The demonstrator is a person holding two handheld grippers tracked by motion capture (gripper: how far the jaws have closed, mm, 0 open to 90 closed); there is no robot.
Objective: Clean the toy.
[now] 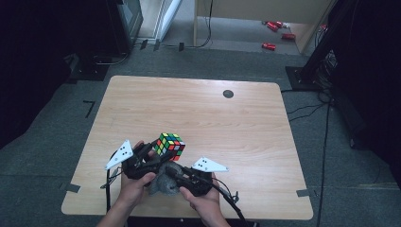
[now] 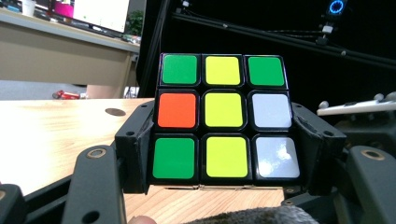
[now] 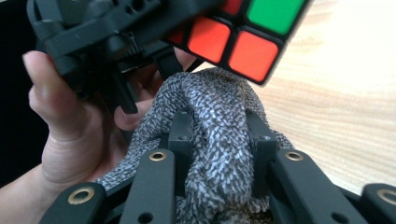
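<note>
A scrambled colour cube [image 1: 169,146] is held just above the wooden table [image 1: 208,118], clamped between the jaws of my left gripper [image 1: 161,152]. In the left gripper view the cube [image 2: 223,116] faces the camera with green, yellow, orange and white tiles, and a black pad [image 2: 136,149] presses on each side. My right gripper [image 1: 174,174] is shut on a grey speckled cloth [image 1: 163,182] just below the cube. In the right gripper view the cloth [image 3: 217,140] bulges up between the two fingers [image 3: 180,135], with the cube's red and green tiles [image 3: 243,42] right above it.
A dark round hole [image 1: 228,93] sits near the table's far edge. Red cans [image 1: 276,33] lie on the floor beyond, beside a wooden desk. Black frames and cables stand to the right of the table. The person's left hand [image 3: 65,121] is close to the cloth.
</note>
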